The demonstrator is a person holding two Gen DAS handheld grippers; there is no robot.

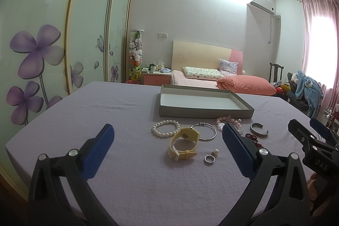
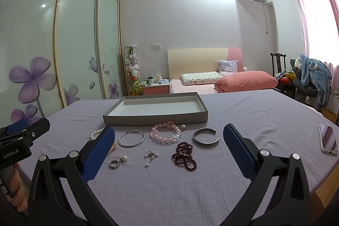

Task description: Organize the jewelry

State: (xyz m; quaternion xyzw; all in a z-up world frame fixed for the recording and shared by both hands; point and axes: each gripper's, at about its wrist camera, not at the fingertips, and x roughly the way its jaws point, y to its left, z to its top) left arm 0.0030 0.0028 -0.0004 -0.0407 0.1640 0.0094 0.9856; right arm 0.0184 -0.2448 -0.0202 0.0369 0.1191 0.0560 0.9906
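both grippers hover above a table (image 2: 254, 111) with a lilac cloth, jaws spread wide on each, nothing between them. left gripper (image 1: 168, 141) sits over the left part of the jewelry, right gripper (image 2: 168, 141) over the right part.

grey box (image 2: 156, 118) with white inside lies open and empty at the far side. all jewelry is on the cloth in front of it, none inside. row just beside the box: white pearl bracelet (image 1: 165, 128), thin silver bangle (image 2: 131, 138), pink bead bracelet (image 2: 166, 133), silver open cuff (image 2: 206, 138). nearer: yellow watch (image 1: 184, 143) touching the pearl bracelet, silver ring (image 2: 114, 164) with a pearl earring (image 2: 123, 158) just beside it, small silver chain piece (image 2: 150, 155), heap of dark red bead strands (image 2: 184, 153).

phone (image 2: 328, 139) lies well apart at the right edge of the table.
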